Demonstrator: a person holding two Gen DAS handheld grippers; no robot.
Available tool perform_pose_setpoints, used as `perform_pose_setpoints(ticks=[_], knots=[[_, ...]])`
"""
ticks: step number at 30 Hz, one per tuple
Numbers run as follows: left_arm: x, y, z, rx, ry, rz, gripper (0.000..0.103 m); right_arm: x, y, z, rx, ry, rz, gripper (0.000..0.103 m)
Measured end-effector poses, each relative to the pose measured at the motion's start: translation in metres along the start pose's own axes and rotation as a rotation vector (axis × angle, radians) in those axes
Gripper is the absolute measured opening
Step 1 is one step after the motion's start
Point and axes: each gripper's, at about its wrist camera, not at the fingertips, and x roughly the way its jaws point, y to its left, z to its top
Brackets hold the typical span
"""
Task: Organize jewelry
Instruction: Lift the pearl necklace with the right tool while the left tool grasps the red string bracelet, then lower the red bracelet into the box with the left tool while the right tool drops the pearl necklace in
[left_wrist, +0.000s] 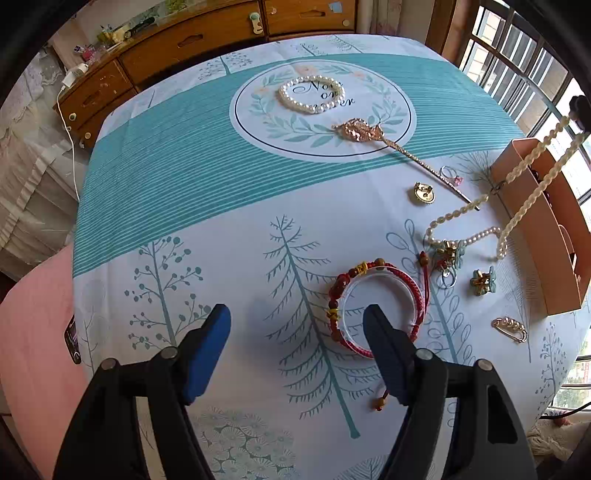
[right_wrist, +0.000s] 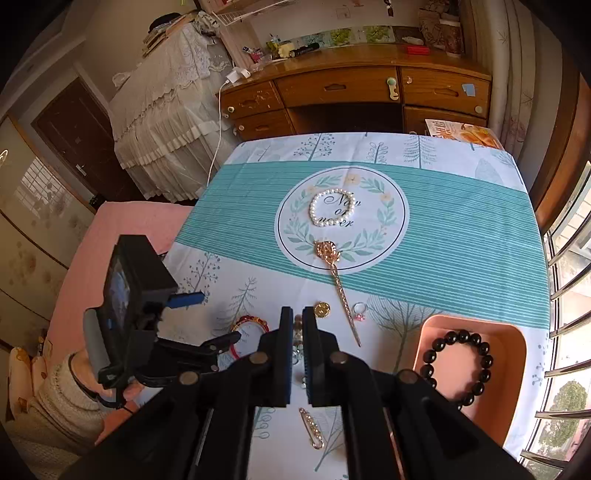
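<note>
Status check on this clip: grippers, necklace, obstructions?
Left gripper open, above red bracelet. Right gripper shut on pearl necklace, lifted beside pink box. Necklace tail on tablecloth near hair clips.

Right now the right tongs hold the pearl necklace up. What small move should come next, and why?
Probably carry the right tongs, shut on the pearl necklace, sideways over the pink tray and lower. The strand's end still trails on the tablecloth beside the tray, and the black bead bracelet already lies inside.
</note>
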Motion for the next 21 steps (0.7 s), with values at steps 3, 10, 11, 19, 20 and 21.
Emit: perform_pose_setpoints(ticks=[3,10,11,19,20,21], knots=[[0.008,-0.003,0.000,0.011,0.029,0.006,0.066,-0.008,0.001,0.004,0.000,-0.026,0.010,0.005],[0.004,-0.008,0.006,0.024,0.055,-0.043,0.008,-0.020,-0.001,0.010,0.007,-0.062,0.026,0.005],[0.003,-0.009,0.007,0.022,0.044,-0.034,0.008,-0.023,-0.001,0.011,0.010,-0.070,0.027,0.005],[-0.063,-0.015,0.024,-0.021,-0.107,-0.061,0.007,-0.065,-0.003,0.023,0.020,-0.173,0.034,0.005],[-0.074,-0.017,0.028,-0.022,-0.127,-0.061,0.007,-0.073,-0.004,0.025,0.022,-0.191,0.034,0.005],[-0.085,-0.019,0.032,-0.024,-0.147,-0.061,0.007,-0.083,-0.004,0.027,0.022,-0.211,0.033,0.005]])
